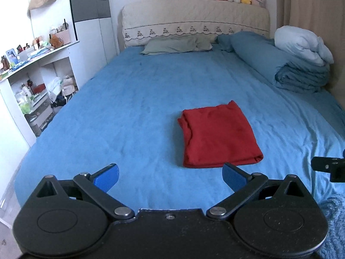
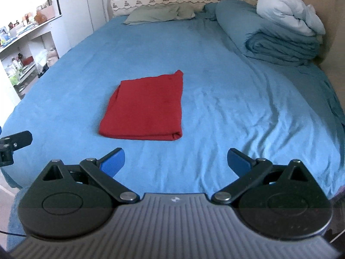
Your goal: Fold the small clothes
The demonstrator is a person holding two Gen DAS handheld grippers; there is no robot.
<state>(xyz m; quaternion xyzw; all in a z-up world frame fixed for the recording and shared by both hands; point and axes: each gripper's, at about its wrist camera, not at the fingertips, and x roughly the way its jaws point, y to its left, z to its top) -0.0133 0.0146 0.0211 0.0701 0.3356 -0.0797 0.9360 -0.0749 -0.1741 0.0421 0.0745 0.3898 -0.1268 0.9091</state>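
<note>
A red garment [image 1: 217, 135] lies folded into a neat rectangle on the blue bed sheet [image 1: 129, 108]. It also shows in the right wrist view [image 2: 146, 108], ahead and to the left. My left gripper [image 1: 170, 177] is open and empty, held above the sheet just short of the garment's near edge. My right gripper [image 2: 175, 161] is open and empty, near the bed's front, to the right of the garment. Part of the right gripper [image 1: 327, 167] shows at the right edge of the left wrist view.
A folded blue duvet [image 1: 297, 75] with a white pillow [image 1: 301, 43] on it lies at the back right. A grey-green pillow [image 1: 176, 44] rests by the headboard [image 1: 194, 21]. Cluttered white shelves [image 1: 36, 82] stand left of the bed.
</note>
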